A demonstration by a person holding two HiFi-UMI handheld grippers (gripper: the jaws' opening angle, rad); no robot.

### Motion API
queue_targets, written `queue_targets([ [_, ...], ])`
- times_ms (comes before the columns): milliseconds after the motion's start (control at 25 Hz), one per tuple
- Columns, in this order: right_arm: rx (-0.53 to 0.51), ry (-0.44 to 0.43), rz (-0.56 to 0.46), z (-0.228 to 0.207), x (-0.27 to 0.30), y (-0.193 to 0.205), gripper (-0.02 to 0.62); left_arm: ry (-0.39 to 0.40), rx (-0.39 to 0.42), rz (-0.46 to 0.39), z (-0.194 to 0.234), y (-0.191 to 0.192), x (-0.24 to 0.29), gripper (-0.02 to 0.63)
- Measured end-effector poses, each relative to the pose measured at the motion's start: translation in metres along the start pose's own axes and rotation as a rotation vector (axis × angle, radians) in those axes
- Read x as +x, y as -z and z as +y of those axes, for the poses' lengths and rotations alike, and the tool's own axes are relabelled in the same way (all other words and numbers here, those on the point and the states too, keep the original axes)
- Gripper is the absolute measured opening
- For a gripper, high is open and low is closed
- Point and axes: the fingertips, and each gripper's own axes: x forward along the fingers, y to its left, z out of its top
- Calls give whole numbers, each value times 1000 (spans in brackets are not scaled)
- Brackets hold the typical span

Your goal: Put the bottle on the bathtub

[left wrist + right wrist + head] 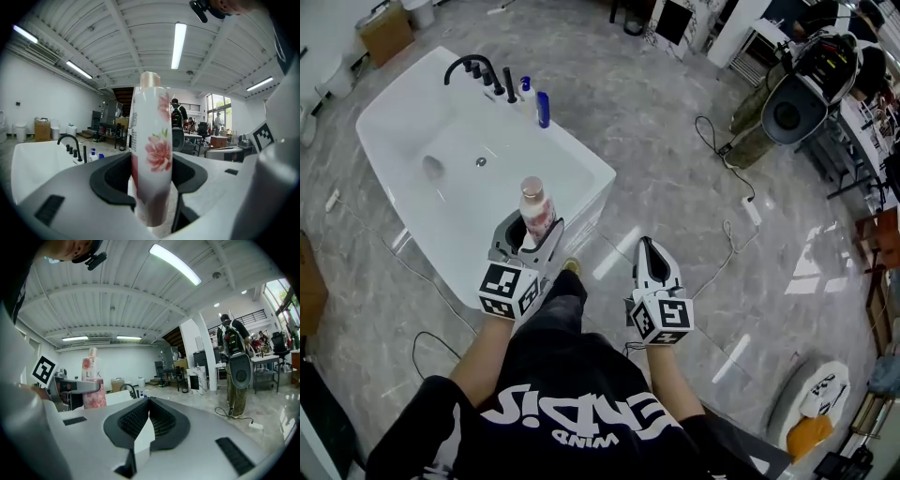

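A white bottle (534, 212) with pink flowers and a pale cap stands upright in my left gripper (529, 234), which is shut on it, near the front right rim of the white bathtub (412, 103). In the left gripper view the bottle (151, 150) fills the middle between the dark pads, with the bathtub (33, 159) behind at left. My right gripper (653, 258) hangs over the floor to the right, shut and holding nothing. In the right gripper view, its own jaws (148, 405) meet, and the bottle (92, 385) shows at left.
A black faucet (473, 70) and a blue bottle (544, 109) stand on the tub's far rim. Cables (727, 234) trail over the marble floor. A person with a round device (787, 108) stands at the upper right. A cardboard box (384, 33) sits at the upper left.
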Motion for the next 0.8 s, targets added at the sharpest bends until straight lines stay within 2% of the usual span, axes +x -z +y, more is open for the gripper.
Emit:
queue_targets([
  [480,-4,-44,10,-30,134,-52,23,-30,-17,-16,76,-45,102,235],
  [800,-11,-73,20,-40,188,-66,23,-41,-19,-24,108,-55,148,235],
])
